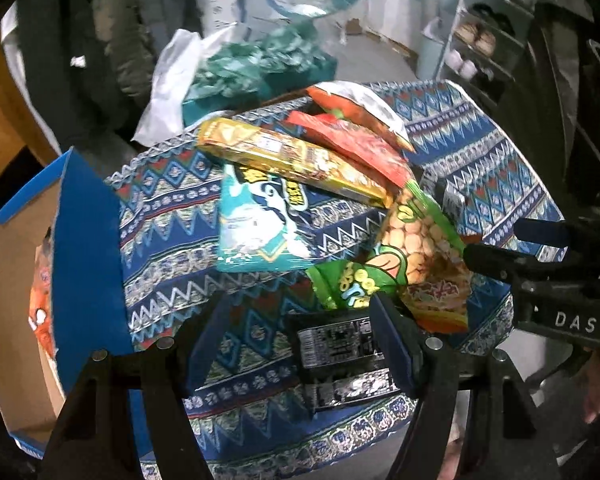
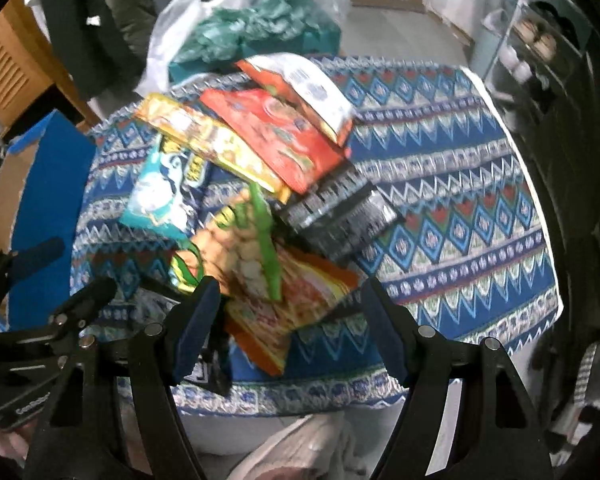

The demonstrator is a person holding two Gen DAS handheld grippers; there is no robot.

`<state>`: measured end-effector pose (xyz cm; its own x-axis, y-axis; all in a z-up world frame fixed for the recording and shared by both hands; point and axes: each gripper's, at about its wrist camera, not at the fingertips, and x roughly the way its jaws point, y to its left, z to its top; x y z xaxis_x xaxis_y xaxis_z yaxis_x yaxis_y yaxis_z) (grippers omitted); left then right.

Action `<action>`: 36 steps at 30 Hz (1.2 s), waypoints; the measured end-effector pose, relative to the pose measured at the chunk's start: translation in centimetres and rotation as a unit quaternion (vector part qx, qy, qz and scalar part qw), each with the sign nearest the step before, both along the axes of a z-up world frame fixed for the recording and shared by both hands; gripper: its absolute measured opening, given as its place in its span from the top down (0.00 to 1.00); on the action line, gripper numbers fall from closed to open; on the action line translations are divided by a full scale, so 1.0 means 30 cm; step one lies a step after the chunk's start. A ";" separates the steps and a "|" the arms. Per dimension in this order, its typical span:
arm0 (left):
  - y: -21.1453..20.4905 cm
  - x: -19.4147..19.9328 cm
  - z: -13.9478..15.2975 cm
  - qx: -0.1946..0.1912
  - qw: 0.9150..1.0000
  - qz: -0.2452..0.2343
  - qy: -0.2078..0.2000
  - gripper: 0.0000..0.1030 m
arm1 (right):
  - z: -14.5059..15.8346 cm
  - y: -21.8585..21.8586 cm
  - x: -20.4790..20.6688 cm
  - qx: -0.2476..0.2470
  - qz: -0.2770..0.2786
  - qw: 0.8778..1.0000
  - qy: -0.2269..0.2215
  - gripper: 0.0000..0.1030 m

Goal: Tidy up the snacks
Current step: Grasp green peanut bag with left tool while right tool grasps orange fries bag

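Over the patterned blue worktop (image 1: 480,152), both grippers, left gripper (image 1: 300,344) and right gripper (image 2: 288,320), hung open, empty. Green crinkly peanut snack bag (image 1: 416,236) looked light, slippery; best pinched at its sealed edge.

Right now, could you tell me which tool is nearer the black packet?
Left. The left tool hovers open directly over the black packet; the right tool hangs open beside it, over the orange packet.

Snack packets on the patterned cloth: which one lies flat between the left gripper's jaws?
The black packet with white print. It alone is dark and lies flat between those jaws; the teal packet and yellow packet lie farther back.
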<state>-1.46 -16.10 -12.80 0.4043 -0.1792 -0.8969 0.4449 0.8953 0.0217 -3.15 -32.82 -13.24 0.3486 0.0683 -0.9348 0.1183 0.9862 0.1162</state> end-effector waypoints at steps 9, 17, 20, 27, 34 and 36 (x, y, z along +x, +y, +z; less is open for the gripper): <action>-0.074 0.016 -0.068 0.018 1.000 -0.013 0.008 0.29 | -0.107 -0.002 0.009 -0.007 0.001 0.999 0.038 0.29; -0.102 0.064 -0.126 0.036 0.999 -0.018 0.018 0.29 | -0.199 -0.047 0.040 -0.012 -0.019 0.997 0.072 0.29; -0.114 0.085 -0.139 0.035 0.999 -0.018 0.027 0.29 | -0.204 -0.080 0.041 -0.014 -0.027 0.997 0.069 0.28; -0.169 0.099 -0.145 0.025 0.998 -0.042 0.036 0.26 | -0.203 -0.197 0.041 -0.042 -0.058 0.995 0.067 0.28; -0.258 0.093 -0.155 0.035 0.995 -0.089 0.040 0.22 | -0.192 -0.275 0.032 -0.052 -0.081 0.994 0.059 0.28; -0.296 0.096 -0.170 0.050 0.992 -0.104 0.042 0.22 | -0.189 -0.291 0.036 -0.050 -0.088 0.993 0.057 0.28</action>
<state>1.42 -24.97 -17.90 0.2900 -0.1602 -0.9435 0.6246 0.7787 0.0598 -2.07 -41.53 -18.92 0.2390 -0.0798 -0.9677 0.2964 0.9550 -0.0056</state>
